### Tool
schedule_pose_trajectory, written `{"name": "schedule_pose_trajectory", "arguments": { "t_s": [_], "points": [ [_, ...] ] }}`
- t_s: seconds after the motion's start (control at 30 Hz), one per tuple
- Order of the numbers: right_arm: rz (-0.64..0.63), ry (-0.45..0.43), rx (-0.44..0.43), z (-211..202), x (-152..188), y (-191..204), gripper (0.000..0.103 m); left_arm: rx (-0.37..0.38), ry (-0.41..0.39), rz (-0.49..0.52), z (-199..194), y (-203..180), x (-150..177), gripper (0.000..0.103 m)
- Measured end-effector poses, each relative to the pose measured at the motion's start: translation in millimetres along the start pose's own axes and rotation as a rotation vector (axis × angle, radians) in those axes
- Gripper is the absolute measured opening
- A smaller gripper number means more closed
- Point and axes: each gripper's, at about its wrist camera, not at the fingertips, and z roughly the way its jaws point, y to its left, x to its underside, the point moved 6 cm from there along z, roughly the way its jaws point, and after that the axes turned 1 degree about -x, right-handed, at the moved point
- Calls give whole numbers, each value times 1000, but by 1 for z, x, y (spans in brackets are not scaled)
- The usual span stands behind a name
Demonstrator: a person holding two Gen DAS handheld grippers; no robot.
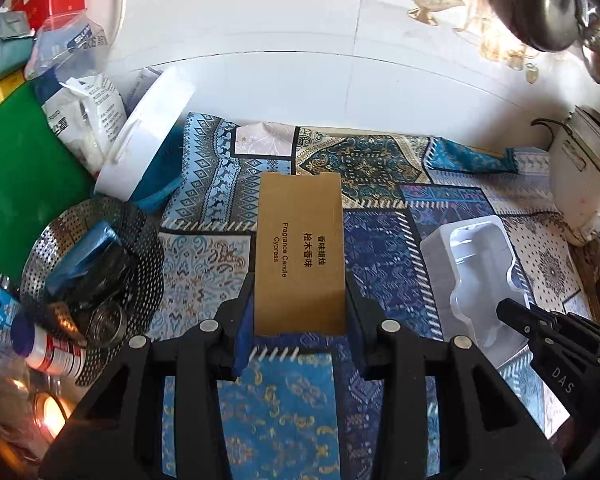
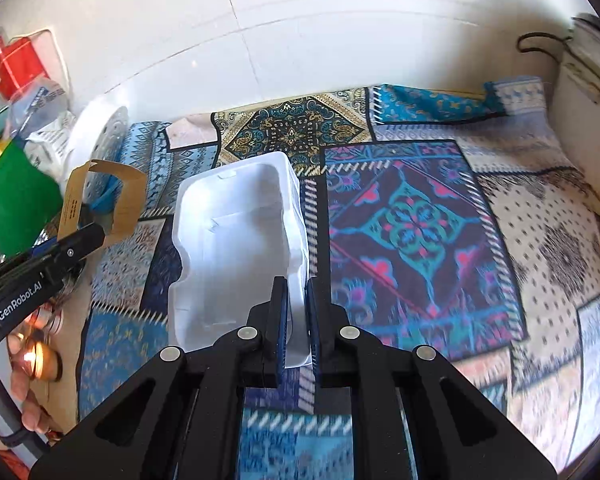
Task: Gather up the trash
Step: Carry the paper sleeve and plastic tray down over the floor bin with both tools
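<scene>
1. Left gripper (image 1: 300,312) pinches the brown candle box sleeve (image 1: 300,252) by its sides, held above the patterned cloth (image 1: 380,160).
2. Right gripper (image 2: 298,320) is clamped on the wall of the white plastic tray (image 2: 236,240), just right of the sleeve, over the same cloth.

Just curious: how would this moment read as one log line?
left gripper: holding cardboard sleeve | right gripper: gripping plastic tray wall

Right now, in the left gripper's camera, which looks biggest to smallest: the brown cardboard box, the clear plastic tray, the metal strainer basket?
1. Metal strainer basket
2. Brown cardboard box, held in the left gripper
3. Clear plastic tray

The top two look close; the box sits nearer the camera, so that order is unsure.
</scene>
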Motion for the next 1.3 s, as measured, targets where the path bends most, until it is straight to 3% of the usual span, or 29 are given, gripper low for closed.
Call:
{"name": "schedule_pose_trajectory", "arguments": {
  "t_s": [0.4,0.67,1.0,1.3],
  "points": [
    [11,-33,39,-91,133,0,9,41,-7,32,-131,-28,149,39],
    [15,24,66,-133,208,-17,9,105,61,51,-164,-63,228,39],
    [89,165,93,-132,300,-72,9,173,202,53,-138,-131,327,39],
    [140,310,120,-87,377,-168,9,109,361,20,-56,-180,424,39]
  ]
}}
